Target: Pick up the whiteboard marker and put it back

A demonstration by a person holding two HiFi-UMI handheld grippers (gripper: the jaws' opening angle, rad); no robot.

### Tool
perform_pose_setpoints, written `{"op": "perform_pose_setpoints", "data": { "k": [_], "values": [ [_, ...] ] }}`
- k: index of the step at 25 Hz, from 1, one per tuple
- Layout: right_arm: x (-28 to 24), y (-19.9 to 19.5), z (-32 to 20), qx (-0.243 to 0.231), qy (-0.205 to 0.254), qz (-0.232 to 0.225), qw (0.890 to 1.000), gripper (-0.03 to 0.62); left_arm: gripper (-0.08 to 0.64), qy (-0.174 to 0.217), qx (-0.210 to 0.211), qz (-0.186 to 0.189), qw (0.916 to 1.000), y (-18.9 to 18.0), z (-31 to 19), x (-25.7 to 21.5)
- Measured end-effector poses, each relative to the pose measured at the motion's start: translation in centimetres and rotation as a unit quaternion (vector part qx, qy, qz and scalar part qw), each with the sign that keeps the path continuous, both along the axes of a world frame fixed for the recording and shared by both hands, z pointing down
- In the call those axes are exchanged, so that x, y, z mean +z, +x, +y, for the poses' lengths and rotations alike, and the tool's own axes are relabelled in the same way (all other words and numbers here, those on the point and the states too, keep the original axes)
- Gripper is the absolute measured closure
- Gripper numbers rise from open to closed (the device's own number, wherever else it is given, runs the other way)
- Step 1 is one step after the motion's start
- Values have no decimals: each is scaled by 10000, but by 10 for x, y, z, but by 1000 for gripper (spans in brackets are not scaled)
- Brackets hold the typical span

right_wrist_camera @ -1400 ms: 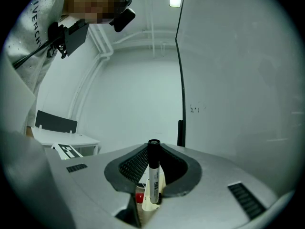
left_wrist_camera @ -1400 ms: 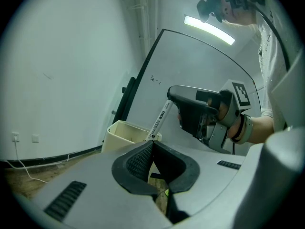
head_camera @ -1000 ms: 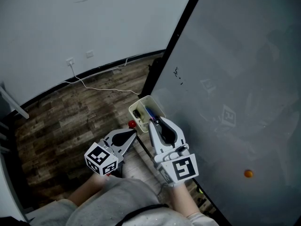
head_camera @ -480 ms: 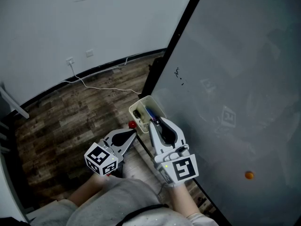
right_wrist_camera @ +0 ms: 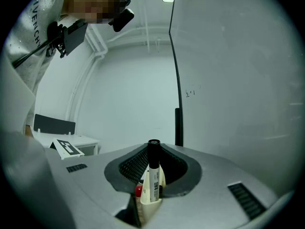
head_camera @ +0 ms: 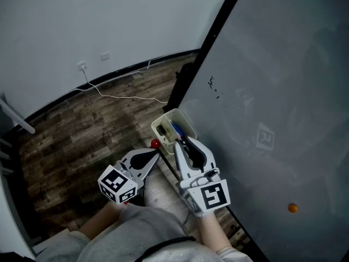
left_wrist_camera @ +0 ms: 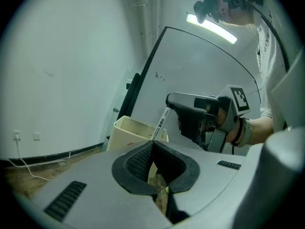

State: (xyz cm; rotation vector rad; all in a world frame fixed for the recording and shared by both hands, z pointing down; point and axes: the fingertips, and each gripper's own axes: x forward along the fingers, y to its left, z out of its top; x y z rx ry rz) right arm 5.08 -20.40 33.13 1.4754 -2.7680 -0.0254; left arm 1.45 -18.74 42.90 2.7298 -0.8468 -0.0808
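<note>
While my right gripper (right_wrist_camera: 151, 157) clamps the whiteboard marker (right_wrist_camera: 153, 179) at the cream holder (left_wrist_camera: 125, 128) mouth — left gripper (left_wrist_camera: 152, 146) closed, empty — I'd worry a tilted release catches the rim and it drops outside.

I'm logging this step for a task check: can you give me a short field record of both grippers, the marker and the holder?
right gripper: shut on the whiteboard marker
marker position: over the cream holder, not yet released; whether its lower end is inside cannot be told
left gripper: jaws together, nothing between them, beside the holder
holder: by the whiteboard frame, a blue pen inside
</note>
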Motion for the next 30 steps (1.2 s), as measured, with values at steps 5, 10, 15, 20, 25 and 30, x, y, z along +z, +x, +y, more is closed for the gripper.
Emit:
{"op": "perform_pose_setpoints", "data": {
  "k": [5, 10, 15, 20, 25, 30],
  "values": [
    [10, -2, -9, -34, -39, -198, 9998, 512, 545, -102, 5, -86, 9999, -1, -7, 10],
    [18, -5, -16, -27, -83, -213, 9997, 511, 545, -121, 64, -150, 9998, -4, -10, 18],
    [27, -8, -19, -27, -192, -166, 9997, 511, 545, -182, 71, -175, 9997, -8, -11, 24],
    [28, -11, -22, -35, -166, -255, 9995, 511, 545, -239, 93, -170, 9995, -9, -12, 27],
    [37, -8, -24, 76, -365, -64, 9993, 511, 545, -274, 140, -157, 9994, -7, -11, 29],
    [31, -11, -26, 46, -221, -230, 9995, 512, 545, -306, 125, -152, 9993, -8, -12, 29]
  ]
}}
